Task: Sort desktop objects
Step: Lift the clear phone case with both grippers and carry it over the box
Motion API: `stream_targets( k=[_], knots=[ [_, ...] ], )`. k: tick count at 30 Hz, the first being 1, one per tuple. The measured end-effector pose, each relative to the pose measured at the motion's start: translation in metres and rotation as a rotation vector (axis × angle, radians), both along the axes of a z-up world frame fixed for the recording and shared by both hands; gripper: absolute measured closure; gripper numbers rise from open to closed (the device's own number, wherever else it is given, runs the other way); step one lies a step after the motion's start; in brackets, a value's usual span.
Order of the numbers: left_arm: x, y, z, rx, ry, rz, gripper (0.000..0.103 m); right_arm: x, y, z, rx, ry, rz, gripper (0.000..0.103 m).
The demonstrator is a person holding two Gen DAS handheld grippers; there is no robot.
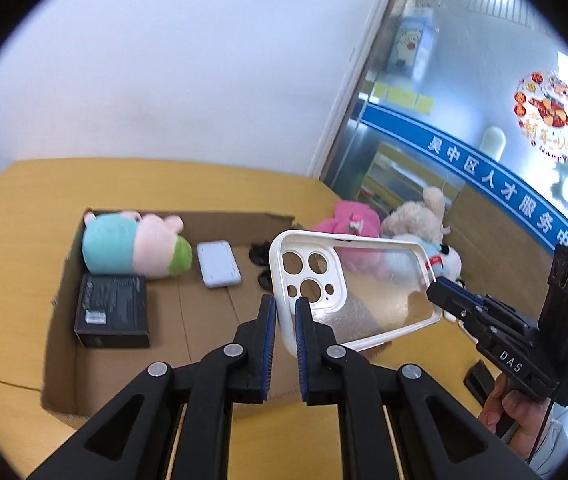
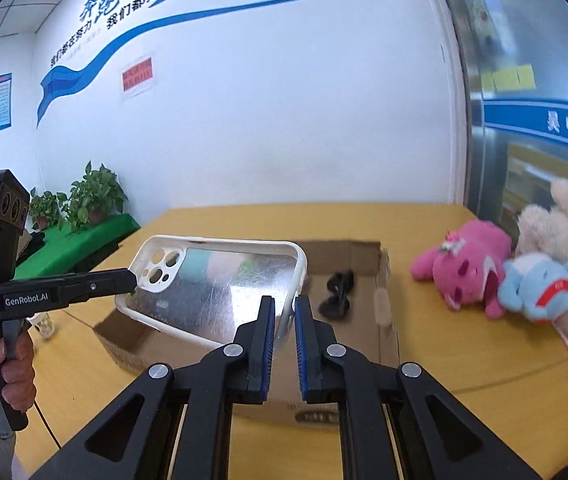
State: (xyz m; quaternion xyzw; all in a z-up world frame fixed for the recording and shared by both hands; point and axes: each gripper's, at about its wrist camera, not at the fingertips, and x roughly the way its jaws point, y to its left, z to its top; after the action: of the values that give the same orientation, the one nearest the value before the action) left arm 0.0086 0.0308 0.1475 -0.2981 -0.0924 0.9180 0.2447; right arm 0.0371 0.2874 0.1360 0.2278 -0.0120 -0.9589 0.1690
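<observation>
Left wrist view: the left gripper (image 1: pixel 286 312) jaws are clenched on the camera-hole end of the phone case (image 1: pixel 380 300), and the right gripper (image 1: pixel 438 294) grips its far end at 3 o'clock. The case hangs in air above the cardboard box (image 1: pixel 187 320) on the worktop (image 1: pixel 3 280).

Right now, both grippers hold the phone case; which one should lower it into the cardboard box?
Probably left: left gripper clamps phone case at the camera end above cardboard box; right gripper holds the far end.

Glossy plastic phone case (image 1: pixel 364 280) — matt cardboard box (image 1: pixel 203 320), plush toys (image 2: pixel 484 272).
</observation>
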Motion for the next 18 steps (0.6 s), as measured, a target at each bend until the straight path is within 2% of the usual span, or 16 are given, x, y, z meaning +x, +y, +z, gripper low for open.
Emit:
stream_targets(
  k=[4,8,12,18],
  knots=[
    [-0.006,-0.024,0.012,-0.018,0.034,0.061,0.094,-0.024,-0.025,0.013,-0.006,0.021,0.056,0.094],
    [-0.017,-0.056,0.011,-0.053,0.017,0.145,0.094,-0.046,-0.059,0.007,-0.027,-0.006,0.116,0.094],
    [-0.035,-0.080,-0.011,-0.107,-0.052,0.186,0.094,-0.074,-0.096,-0.026,-0.046,-0.095,0.178,0.094],
    [-0.060,-0.097,-0.067,-0.175,-0.212,0.206,0.094,-0.111,-0.127,-0.104,-0.069,-0.303,0.217,0.094]
  ],
)
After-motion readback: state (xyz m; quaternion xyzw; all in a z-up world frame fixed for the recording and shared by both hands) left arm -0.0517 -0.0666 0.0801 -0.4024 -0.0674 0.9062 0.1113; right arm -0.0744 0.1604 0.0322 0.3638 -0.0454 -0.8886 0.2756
